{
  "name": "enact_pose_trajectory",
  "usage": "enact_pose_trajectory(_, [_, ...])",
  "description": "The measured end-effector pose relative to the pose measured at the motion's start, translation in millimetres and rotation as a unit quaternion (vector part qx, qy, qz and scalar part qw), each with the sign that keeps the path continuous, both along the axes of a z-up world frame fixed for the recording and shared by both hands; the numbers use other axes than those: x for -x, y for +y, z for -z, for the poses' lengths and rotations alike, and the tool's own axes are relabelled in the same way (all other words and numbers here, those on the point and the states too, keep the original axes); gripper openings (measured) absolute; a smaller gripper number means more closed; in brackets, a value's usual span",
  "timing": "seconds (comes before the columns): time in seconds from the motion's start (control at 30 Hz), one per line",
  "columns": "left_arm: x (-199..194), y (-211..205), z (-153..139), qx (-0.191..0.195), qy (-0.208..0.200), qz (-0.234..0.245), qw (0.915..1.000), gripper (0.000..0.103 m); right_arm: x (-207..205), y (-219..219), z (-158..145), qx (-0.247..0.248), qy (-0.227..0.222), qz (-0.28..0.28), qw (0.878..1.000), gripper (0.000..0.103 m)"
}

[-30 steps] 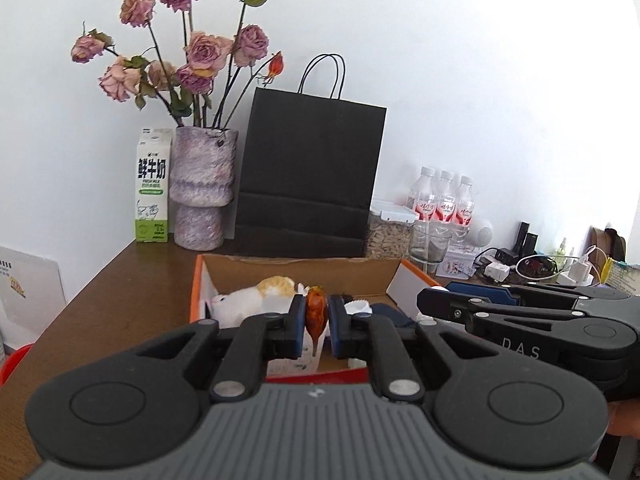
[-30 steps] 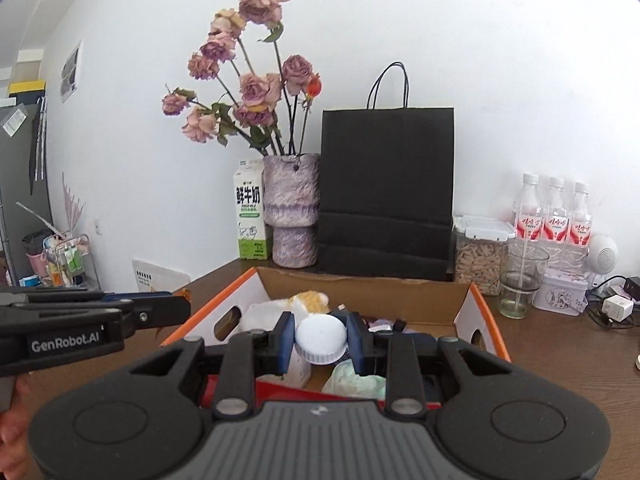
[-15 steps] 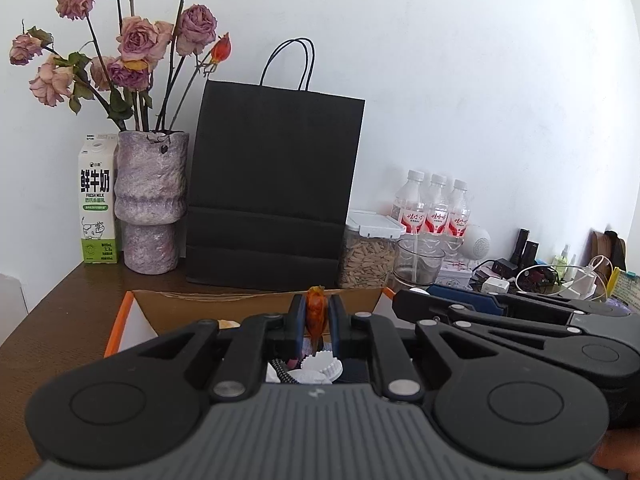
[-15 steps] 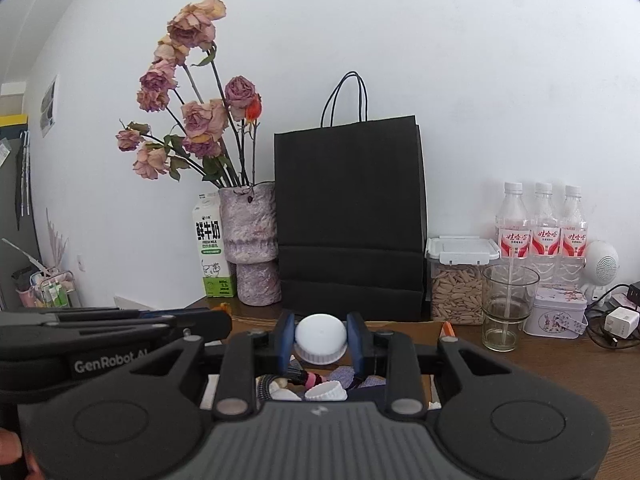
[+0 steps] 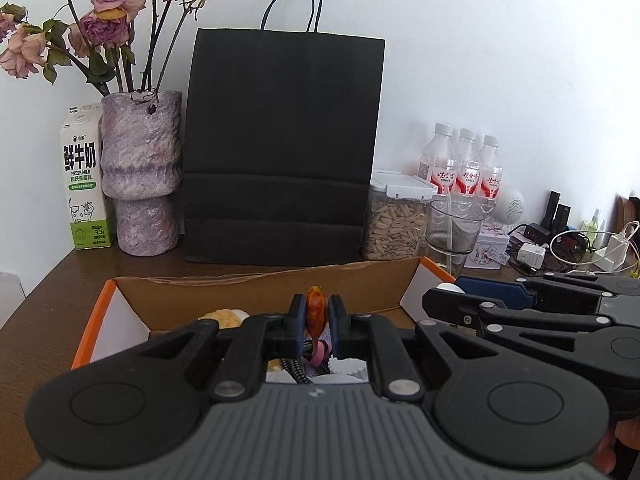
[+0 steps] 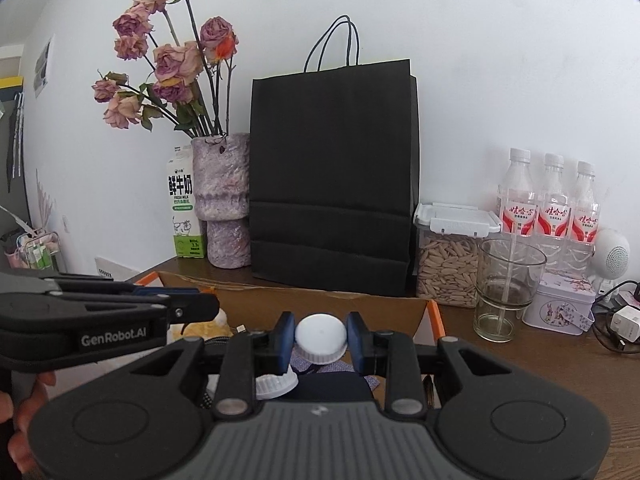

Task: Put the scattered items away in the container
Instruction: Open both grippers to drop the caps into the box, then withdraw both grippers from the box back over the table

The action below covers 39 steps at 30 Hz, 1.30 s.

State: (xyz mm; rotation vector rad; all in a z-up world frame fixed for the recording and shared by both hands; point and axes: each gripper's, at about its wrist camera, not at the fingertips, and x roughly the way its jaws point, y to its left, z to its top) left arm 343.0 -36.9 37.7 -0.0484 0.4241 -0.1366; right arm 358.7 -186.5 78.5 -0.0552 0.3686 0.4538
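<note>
An open cardboard box with orange edges (image 5: 256,300) (image 6: 360,308) sits on the brown table and holds several small items. My left gripper (image 5: 315,314) is shut on a small orange wrapped candy (image 5: 315,312) and holds it over the box. My right gripper (image 6: 321,338) is shut on a white bottle cap (image 6: 321,338), also over the box. Below it lie another white cap (image 6: 276,384) and a dark item. Each gripper shows in the other's view, the right one (image 5: 472,304) beside the left one (image 6: 192,308).
Behind the box stand a black paper bag (image 5: 280,152), a purple vase of dried roses (image 5: 138,172), a milk carton (image 5: 82,184), a jar of seeds (image 5: 394,220), a glass (image 5: 452,232), three water bottles (image 5: 460,164) and chargers with cables (image 5: 580,248).
Both grippers have moved forward and down over the box with their items still held. The box's inside now shows closer below the fingers.
</note>
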Motion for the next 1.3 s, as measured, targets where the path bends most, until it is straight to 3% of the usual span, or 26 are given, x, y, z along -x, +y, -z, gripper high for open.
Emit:
enact_pose_trajectory(0.27, [5.2,-1.7,-3.3,-0.009,-0.013,-0.008,0.9998,0.017,4.0,0.3,-3.5,0.001,-0.005,0.001,1.000,0.027])
enact_pose_trajectory(0.3, [6.5,-1.7,-4.5,-0.012,-0.016,-0.014,0.9997,0.021,4.4,-0.9,-4.6,-0.001,-0.006,0.005,1.000,0.034])
enact_pose_trajectory(0.33, [8.7,-1.3,-6.7,-0.014,-0.022,-0.025,0.9994,0.044,4.4,-1.8,-5.7,-0.001,-0.006,0.010,1.000,0.044])
enact_pose_trajectory(0.37, [11.5,-0.6,-8.9,-0.015,-0.031,-0.037,0.9987,0.064,4.7,-2.9,-7.1,-0.002,-0.007,0.017,1.000,0.069])
enact_pose_trajectory(0.4, [14.7,0.6,-11.8,-0.020,-0.044,-0.058,0.9971,0.069,5.0,-5.5,-9.1,-0.005,-0.011,0.028,1.000,0.084])
enact_pose_trajectory(0.5, [18.6,8.0,-20.3,-0.017,-0.066,-0.094,0.9932,0.103,5.3,-14.6,-15.6,-0.025,-0.012,0.035,0.999,0.101])
enact_pose_trajectory(0.63, [18.7,15.8,-25.4,0.002,-0.069,-0.104,0.9922,0.103,3.9,-19.4,-18.9,-0.026,-0.013,0.043,0.999,0.103])
enact_pose_trajectory(0.93, [18.1,10.4,-21.5,-0.007,-0.056,-0.096,0.9938,0.103,5.9,-17.0,-17.8,-0.016,-0.012,0.042,0.999,0.103])
enact_pose_trajectory(1.3, [59.9,13.3,-32.6,0.007,-0.062,-0.092,0.9938,0.103,55.0,-19.0,-26.7,-0.010,-0.028,0.052,0.998,0.103])
